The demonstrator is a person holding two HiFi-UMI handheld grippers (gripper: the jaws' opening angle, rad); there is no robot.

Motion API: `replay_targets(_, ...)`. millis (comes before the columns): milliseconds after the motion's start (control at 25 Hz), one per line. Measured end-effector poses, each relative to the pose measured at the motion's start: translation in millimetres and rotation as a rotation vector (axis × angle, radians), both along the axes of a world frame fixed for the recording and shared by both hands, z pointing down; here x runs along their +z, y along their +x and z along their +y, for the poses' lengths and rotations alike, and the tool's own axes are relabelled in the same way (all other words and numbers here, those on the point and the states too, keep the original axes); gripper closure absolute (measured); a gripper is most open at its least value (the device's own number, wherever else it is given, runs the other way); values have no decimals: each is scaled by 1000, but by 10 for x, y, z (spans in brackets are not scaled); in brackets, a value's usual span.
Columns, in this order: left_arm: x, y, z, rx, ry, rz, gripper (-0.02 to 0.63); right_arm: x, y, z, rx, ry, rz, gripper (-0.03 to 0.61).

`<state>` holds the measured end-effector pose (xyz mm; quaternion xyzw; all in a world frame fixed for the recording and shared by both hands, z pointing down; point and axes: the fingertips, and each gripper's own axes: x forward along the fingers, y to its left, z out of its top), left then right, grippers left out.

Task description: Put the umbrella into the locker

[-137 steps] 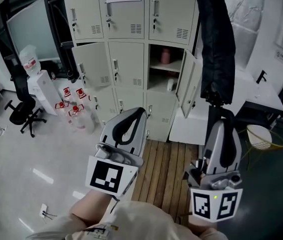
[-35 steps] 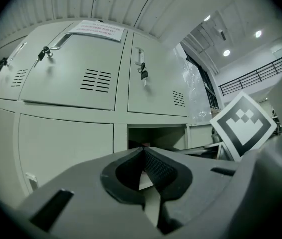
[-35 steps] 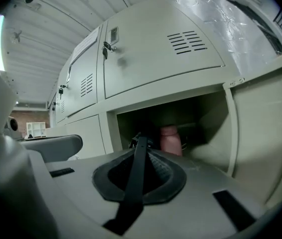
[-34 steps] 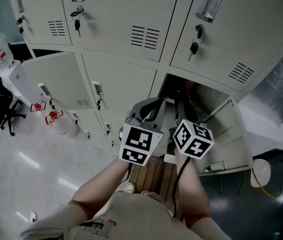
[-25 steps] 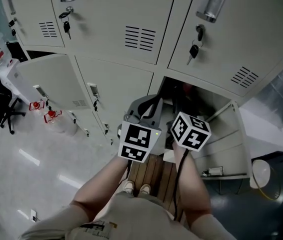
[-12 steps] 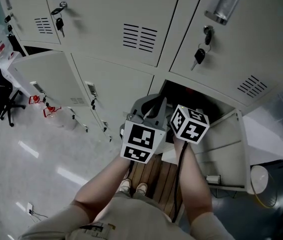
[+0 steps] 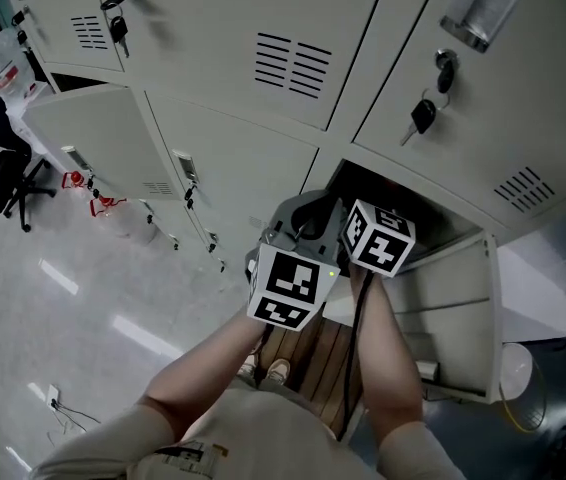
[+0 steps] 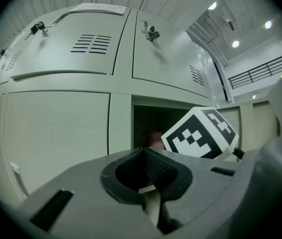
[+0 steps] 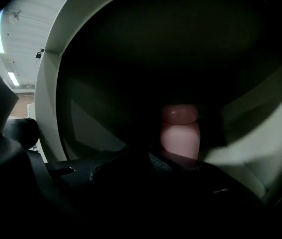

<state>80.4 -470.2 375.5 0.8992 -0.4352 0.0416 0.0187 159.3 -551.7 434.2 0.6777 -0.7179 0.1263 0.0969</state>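
Umbrella presumably in the open locker, lost in the dark

Umbrella not distinguishable. Right gripper (image 9: pixel 148 159) is pushed into the open locker (image 7: pixel 423 213), likely to deliver it, near a pink bottle (image 9: pixel 180 133); too dark to read its jaws. Left gripper (image 8: pixel 144 156), jaws closed and empty, waits outside. 5.5 s ago the umbrella hung from the right gripper, well clear of the lockers.

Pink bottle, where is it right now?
In the right gripper view the pink bottle stands inside the dark open locker, slightly right of centre, just beyond the right gripper.
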Motion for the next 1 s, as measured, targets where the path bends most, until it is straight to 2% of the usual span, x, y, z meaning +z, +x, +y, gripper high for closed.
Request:
replay_targets(120, 40, 11, 5, -1, -17, 6, 603, 38, 10, -106, -2, 2, 22, 558)
replay_targets(320, 76, 6, -34, -11, -22, -1, 603, 87, -86, -223, -63, 9, 74, 552)
replay_targets(520, 87, 10, -43, -18, -23, -3, 604, 153, -195, -235, -99, 20, 110, 523)
replay_targets(720, 108, -35, -25, -29, -29, -12, 604, 169, -280, -216, -160, 18, 116, 484)
replay_targets(800, 104, -54, -8, -32, -27, -16, 604, 174, -290, -194, -177, 15, 102, 445)
replay_targets(1000, 60, -131, 26, -44, -21, -18, 604, 24, -201, -67, -151, 63, 77, 437)
